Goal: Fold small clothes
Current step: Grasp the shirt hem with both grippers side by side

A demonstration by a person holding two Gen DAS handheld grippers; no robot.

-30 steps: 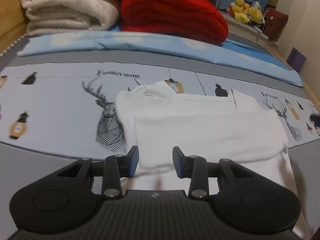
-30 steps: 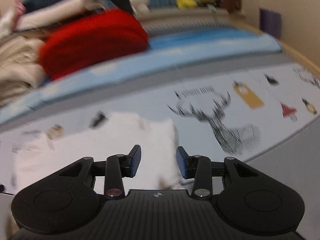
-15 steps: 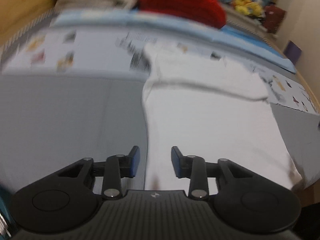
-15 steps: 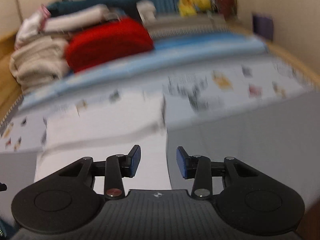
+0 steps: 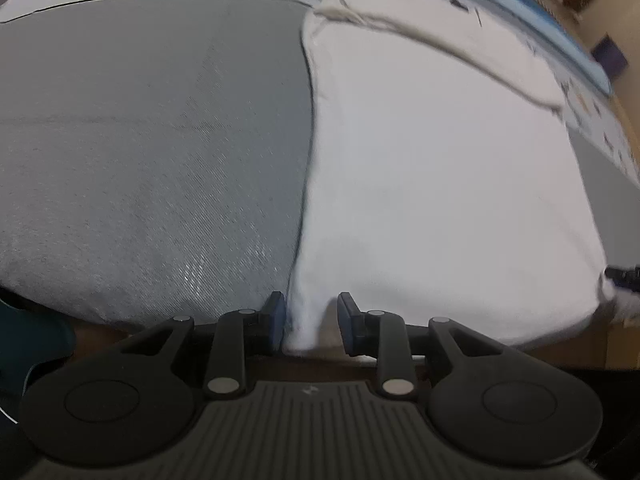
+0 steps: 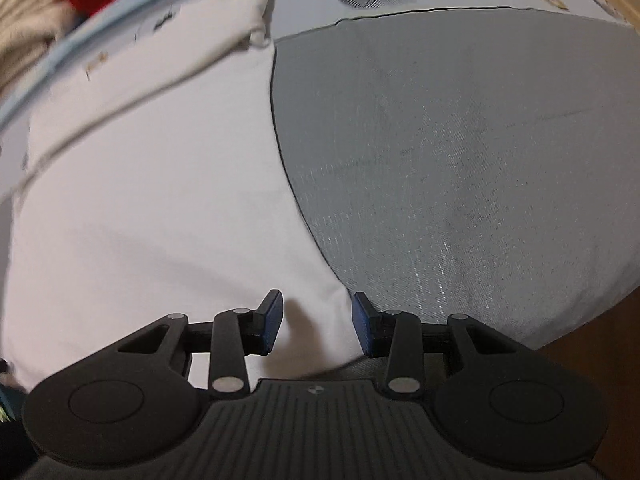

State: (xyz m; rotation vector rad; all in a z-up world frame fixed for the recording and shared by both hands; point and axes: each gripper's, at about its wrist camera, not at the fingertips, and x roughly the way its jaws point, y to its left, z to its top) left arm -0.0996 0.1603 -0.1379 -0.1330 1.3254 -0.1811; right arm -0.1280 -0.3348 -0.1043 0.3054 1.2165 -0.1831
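l tool (image 5: 310, 326) apart, shirt (image 5: 440, 168) hem btwn | r tool (image 6: 318, 328) apart, same | no text legible

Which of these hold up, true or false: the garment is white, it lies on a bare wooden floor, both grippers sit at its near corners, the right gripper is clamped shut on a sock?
1. The garment is white. True.
2. It lies on a bare wooden floor. False: it lies on a grey bedcover.
3. The left gripper and the right gripper sit at its near corners. True.
4. The right gripper is clamped shut on a sock. False: its jaws stand apart around the garment's corner.
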